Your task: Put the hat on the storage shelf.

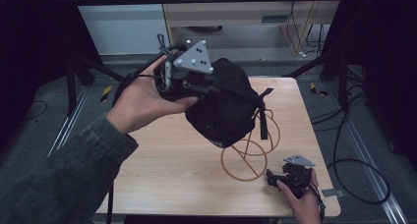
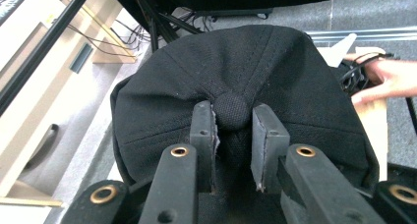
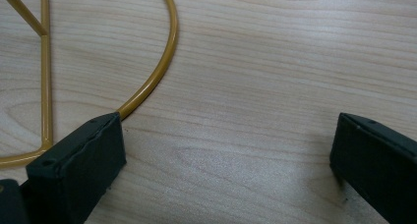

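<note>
I am holding a black cap (image 1: 223,106) up in the air with my left gripper (image 1: 209,89). My left jaws are pinching the little round button (image 2: 231,111) on the very top of the cap, and the soft cloth is bunching up around it. The cap is hanging above the far half of the tabletop (image 1: 172,160), toward twelve o'clock from me, and it is not touching the wood. Just under it, toward five o'clock from the cap, a yellow wire stand (image 1: 248,153) is sitting on the tabletop. It is made of thin loops. My right gripper (image 1: 280,177) is resting low near the front edge, at about four o'clock on the tabletop, right beside the stand. Its jaws are spread wide and are holding nothing; one of them is sitting next to the yellow wire (image 3: 152,81). I think I am in the middle of carrying the cap over to the stand. Next I need to line the open side of the cap up over the loops and bring it down gently. The cap looks dark, soft and floppy, with stitched lines and a strap (image 1: 263,121) dangling from its back.
</note>
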Demonstrator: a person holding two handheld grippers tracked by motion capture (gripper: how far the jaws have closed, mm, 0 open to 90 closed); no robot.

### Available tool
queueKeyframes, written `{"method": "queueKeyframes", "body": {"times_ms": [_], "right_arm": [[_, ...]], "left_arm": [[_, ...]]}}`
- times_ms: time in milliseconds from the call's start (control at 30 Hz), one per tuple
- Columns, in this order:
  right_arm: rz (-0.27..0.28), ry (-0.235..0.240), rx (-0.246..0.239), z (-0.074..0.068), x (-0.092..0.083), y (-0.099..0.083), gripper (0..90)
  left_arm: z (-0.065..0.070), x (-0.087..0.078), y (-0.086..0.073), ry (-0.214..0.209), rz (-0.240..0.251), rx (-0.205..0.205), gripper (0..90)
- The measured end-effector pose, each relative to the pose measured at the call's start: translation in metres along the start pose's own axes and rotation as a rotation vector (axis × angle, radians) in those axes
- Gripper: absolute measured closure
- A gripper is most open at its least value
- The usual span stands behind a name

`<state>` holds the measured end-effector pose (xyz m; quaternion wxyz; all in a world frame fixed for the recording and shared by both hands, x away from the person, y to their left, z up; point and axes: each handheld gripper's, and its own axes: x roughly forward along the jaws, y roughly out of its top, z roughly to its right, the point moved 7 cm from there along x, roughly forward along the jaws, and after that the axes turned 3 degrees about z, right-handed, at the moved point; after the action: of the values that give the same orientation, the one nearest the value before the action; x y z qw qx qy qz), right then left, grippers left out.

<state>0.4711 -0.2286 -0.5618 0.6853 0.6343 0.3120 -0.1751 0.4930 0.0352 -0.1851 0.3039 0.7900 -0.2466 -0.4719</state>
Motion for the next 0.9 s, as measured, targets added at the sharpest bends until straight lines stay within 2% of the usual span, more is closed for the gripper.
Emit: {"method": "queueKeyframes", "body": {"times_ms": [267,667,900], "right_arm": [[0.001,0.0,0.0,0.0,0.0,0.0,0.4],[0.0,0.0,-0.001,0.0,0.0,0.0,0.4],[0.001,0.0,0.0,0.0,0.0,0.0,0.4]], "left_arm": [[0.002,0.02,0.011,-0.013,-0.009,0.0,74.1],[0.006,0.03,0.021,-0.028,-0.01,0.005,74.1],[0.011,0.043,0.026,-0.044,-0.02,0.011,74.1]]}}
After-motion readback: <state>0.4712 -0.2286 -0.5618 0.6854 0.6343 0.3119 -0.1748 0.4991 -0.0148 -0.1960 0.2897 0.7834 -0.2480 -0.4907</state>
